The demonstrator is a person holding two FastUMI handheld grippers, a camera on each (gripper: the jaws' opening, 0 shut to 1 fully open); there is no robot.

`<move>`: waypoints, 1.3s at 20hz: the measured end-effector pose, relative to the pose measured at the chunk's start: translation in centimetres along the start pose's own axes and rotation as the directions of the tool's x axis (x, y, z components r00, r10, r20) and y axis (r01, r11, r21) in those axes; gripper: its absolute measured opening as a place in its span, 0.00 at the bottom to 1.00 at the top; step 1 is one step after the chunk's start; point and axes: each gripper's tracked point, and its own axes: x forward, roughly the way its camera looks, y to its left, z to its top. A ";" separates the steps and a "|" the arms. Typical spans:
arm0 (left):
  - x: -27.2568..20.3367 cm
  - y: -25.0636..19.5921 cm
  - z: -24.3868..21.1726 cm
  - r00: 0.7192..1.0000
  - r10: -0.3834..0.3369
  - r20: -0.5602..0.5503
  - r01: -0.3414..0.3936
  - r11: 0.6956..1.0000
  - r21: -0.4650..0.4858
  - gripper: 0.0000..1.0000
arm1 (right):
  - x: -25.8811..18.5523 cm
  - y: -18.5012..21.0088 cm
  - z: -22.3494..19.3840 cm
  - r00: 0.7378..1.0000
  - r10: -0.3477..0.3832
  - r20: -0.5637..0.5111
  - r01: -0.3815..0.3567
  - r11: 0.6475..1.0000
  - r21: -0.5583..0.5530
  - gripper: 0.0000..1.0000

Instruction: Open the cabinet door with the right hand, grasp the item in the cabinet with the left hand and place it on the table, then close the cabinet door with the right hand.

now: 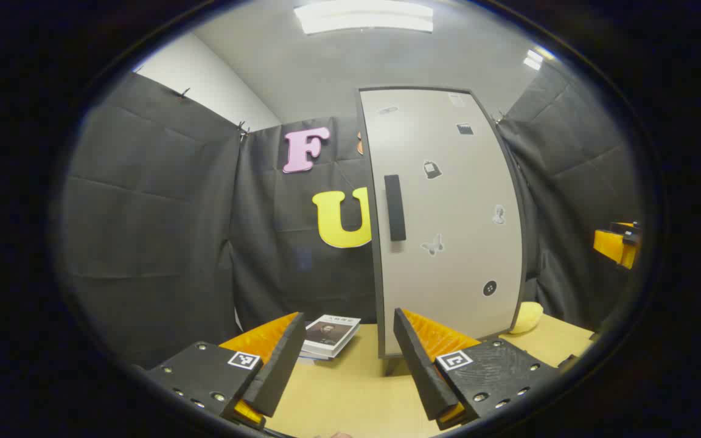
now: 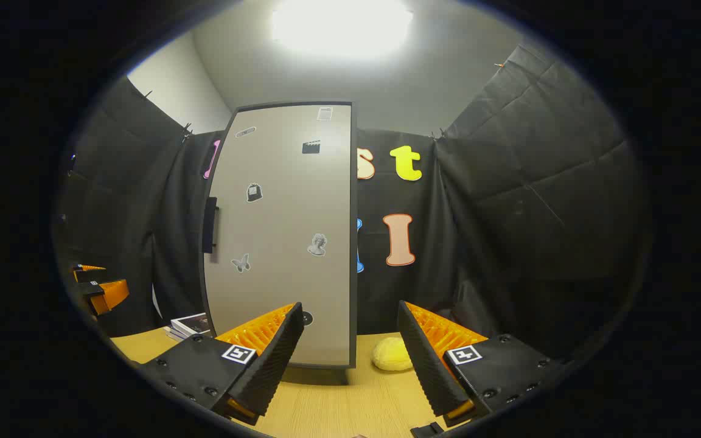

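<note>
— Which items lie on the table (image 1: 350, 389)?
— A stack of books (image 1: 330, 336) lies flat at the left. A yellow rounded soft object (image 2: 392, 354) rests at the right, near the black cloth.

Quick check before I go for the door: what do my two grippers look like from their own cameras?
Both match. The left gripper and right gripper each have two wedge-shaped fingers with ribbed inner faces, mounted on black textured blocks with visible screws. Each block carries a small square black-and-white tag marker.
</note>
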 end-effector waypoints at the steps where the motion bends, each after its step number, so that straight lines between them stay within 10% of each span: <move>1: 0.0 0.1 0.1 1.000 0.000 0.004 0.000 1.000 0.001 0.87 | 0.0 0.1 0.1 1.000 -0.001 0.002 0.001 1.000 0.000 0.98; 16: -1.7 2.1 0.9 0.999 0.026 0.032 -0.027 0.999 0.017 0.87 | -0.1 1.8 0.1 0.999 0.033 -0.025 -0.032 0.999 0.031 0.98; 26: -2.7 8.4 -0.7 0.995 0.095 0.016 -0.096 0.994 0.047 0.89 | 4.8 10.4 4.9 0.984 0.179 -0.015 -0.178 0.982 0.062 0.97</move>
